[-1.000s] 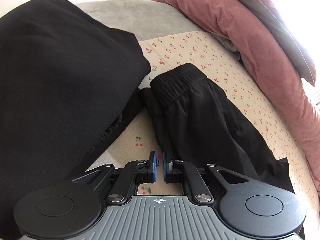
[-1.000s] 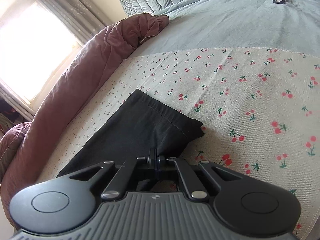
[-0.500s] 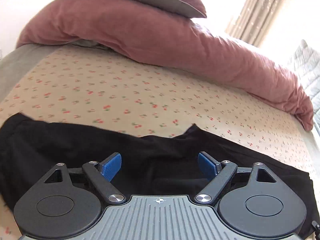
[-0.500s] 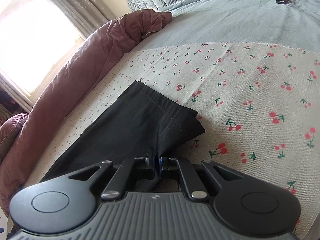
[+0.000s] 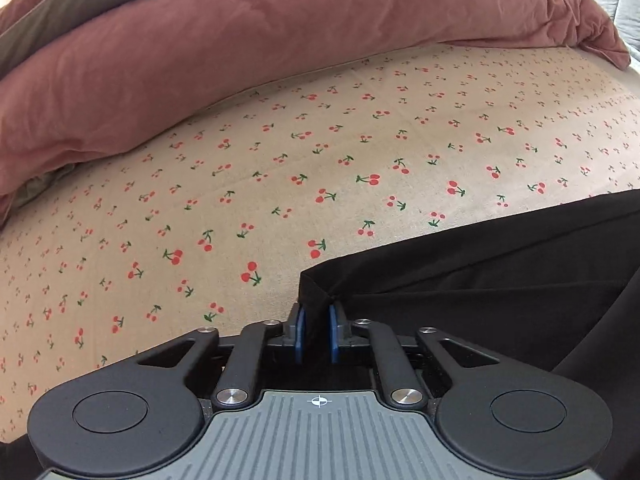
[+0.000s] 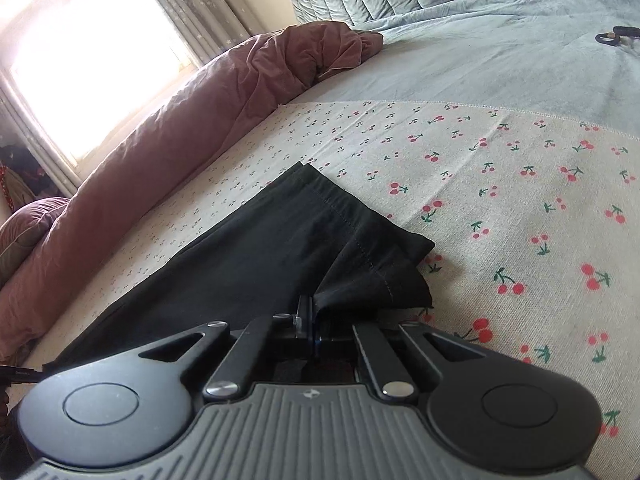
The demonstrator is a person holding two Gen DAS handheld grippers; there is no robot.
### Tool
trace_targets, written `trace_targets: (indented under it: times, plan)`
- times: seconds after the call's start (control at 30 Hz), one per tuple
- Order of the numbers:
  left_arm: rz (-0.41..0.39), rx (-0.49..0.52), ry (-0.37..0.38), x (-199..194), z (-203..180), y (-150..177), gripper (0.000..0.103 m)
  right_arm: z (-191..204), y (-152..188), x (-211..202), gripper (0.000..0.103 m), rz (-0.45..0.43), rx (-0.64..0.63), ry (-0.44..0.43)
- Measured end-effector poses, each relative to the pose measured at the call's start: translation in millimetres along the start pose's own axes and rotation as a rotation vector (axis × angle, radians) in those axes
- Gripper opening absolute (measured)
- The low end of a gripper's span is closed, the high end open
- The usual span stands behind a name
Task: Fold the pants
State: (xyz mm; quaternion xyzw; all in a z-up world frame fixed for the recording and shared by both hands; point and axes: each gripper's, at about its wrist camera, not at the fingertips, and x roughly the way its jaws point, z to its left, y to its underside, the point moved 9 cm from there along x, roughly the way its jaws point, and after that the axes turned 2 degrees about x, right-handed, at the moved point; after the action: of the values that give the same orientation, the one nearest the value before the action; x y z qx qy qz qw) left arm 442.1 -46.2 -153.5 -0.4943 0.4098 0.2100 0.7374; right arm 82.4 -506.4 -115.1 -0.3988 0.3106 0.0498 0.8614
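Left gripper [image 5: 316, 326] pinched onto a corner of the black fabric pants [image 5: 500, 280]. Right gripper [image 6: 314, 320] clamped on the hemmed leg end of the same pants [image 6: 280, 248]. Pants spread flat over the cream cherry-print bed sheet [image 5: 280, 168]. Farther off, a bunched dusty-pink duvet [image 5: 240, 48]; far right, a grey-blue quilted bedspread [image 6: 500, 52].
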Motion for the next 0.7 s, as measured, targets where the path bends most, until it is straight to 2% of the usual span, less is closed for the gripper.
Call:
trace_targets:
  times: [0.07,0.2,0.33,0.43,0.5,0.53,0.57,0.6,0.63,0.67,0.7]
  plan:
    - [-0.049,-0.047,-0.001,-3,11,-6,0.002,3,-4,-4,0.000,-0.028,-0.022,0.008]
    - [-0.126,-0.241,0.045,-3,40,-15,0.002,11,-12,-20,0.000,-0.102,-0.077,0.000]
    - [-0.159,-0.414,0.117,7,57,-17,0.002,4,4,-4,0.000,-0.036,-0.134,0.108]
    - [-0.169,-0.543,0.191,13,69,-10,0.002,14,2,-12,0.000,-0.079,-0.195,0.112]
    - [-0.155,-0.554,0.203,18,71,-5,0.002,34,-6,-34,0.000,-0.190,-0.271,0.050]
    - [-0.146,-0.528,0.191,20,69,-4,0.002,38,-9,-36,0.000,-0.205,-0.296,0.049]
    - [-0.142,-0.506,0.183,20,67,-5,0.003,32,-11,-28,0.000,-0.170,-0.300,0.085]
    - [-0.137,-0.500,0.181,19,66,-6,0.003,22,-9,-16,0.011,-0.101,-0.281,0.114]
    - [-0.131,-0.510,0.190,18,66,-7,0.003,8,-6,-3,0.013,-0.005,-0.241,0.138]
    - [-0.127,-0.517,0.200,17,67,-8,0.003,-5,-9,-1,0.015,0.013,-0.182,0.107]
    - [-0.122,-0.514,0.204,17,68,-9,0.005,-10,-17,-7,0.028,-0.016,-0.133,0.080]
